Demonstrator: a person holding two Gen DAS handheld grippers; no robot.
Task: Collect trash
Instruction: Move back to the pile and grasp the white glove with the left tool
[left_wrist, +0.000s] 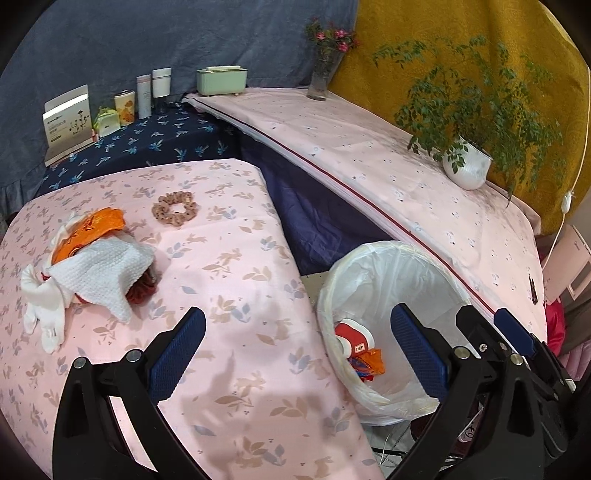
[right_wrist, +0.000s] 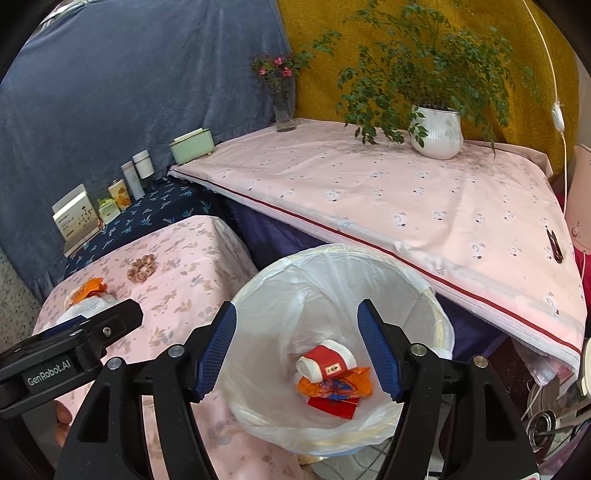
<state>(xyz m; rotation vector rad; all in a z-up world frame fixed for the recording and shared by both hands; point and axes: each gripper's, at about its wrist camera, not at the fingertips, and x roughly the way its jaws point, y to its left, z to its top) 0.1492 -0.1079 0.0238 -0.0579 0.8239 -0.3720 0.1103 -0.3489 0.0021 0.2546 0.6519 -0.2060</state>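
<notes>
Below, left wrist view first. Left claw (left_wrist: 297, 345) spread wide, nothing between its blue pads; one pad over the pink rabbit-print table (left_wrist: 229, 266), the other over the trash bin (left_wrist: 388, 266). Bin lined with a white bag, standing in the gap between the rabbit-print table and a second, pale pink table (left_wrist: 424, 192). Inside the bin: a red-and-white carton (left_wrist: 352, 334) and an orange wrapper (left_wrist: 373, 363), touching. On the rabbit-print table, far left, a heap of trash: white tissue (left_wrist: 99, 273) draped over an orange wrapper piece (left_wrist: 88, 230), something dark red under its edge. A beaded ring (left_wrist: 174, 208) lies apart from the heap, farther back. Right claw (left_wrist: 487, 325) shows at the right edge, just beside the bin. A potted plant (left_wrist: 467, 166) and a glass vase of flowers (left_wrist: 323, 74) stand on the pale pink table.

Right wrist view. Right claw (right_wrist: 297, 349) open wide, empty, hanging directly above the bin (right_wrist: 332, 266). Carton (right_wrist: 327, 360), orange wrapper (right_wrist: 334, 384) and a red packet (right_wrist: 334, 404) lie together at the bottom of the liner. Left claw's body enters from the left edge over the rabbit-print table (right_wrist: 184, 273); its pads are not visible here. Tissue heap (right_wrist: 86, 299) partly hidden behind it.
</notes>
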